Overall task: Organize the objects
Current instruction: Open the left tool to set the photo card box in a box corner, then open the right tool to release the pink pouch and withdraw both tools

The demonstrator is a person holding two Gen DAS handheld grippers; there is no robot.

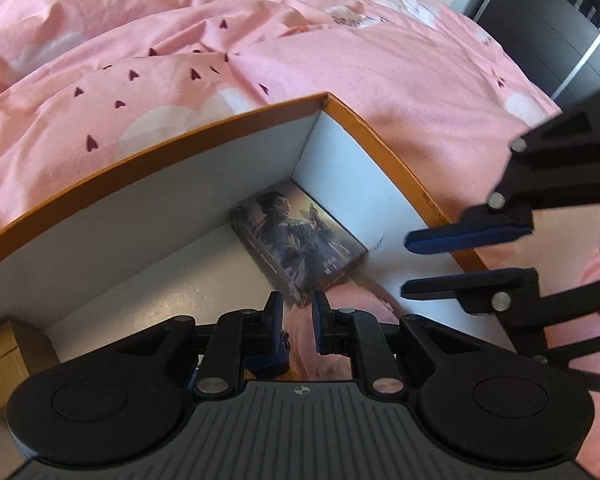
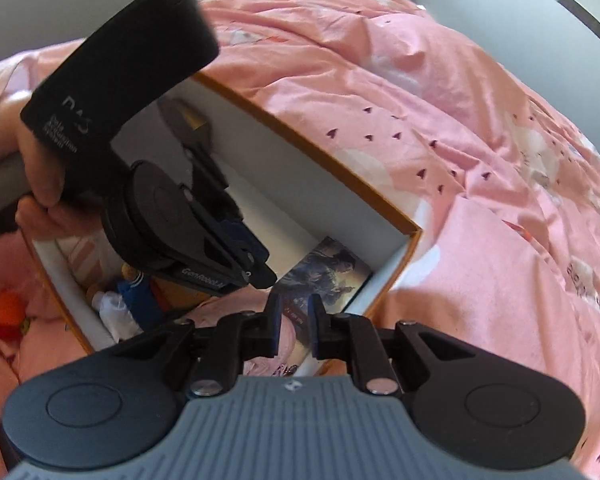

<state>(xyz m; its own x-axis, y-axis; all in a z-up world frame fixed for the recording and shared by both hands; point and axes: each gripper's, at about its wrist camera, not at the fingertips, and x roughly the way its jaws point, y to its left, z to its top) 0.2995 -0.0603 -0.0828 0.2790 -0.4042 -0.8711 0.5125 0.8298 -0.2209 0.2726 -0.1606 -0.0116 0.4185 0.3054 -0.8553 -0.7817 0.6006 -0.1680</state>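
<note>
While parted, left gripper (image 1: pixel 298 322) above box (image 1: pixel 148 184).

Left hand-held gripper (image 1: pixel 297 310): fingers slightly parted, holding nothing, low inside the box (image 1: pixel 148 200).
Right hand-held gripper (image 1: pixel 406 262): fingers parted, over the box's right wall.

Box (image 1: pixel 148 204) open-topped; picture card (image 1: pixel 300 236) fills its corner, white floor beside it bare

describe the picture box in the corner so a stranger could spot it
On the pink bedspread sits an open orange-rimmed box with white walls. In its far corner lies a flat box printed with a painted figure, the only illustrated item there.
</note>
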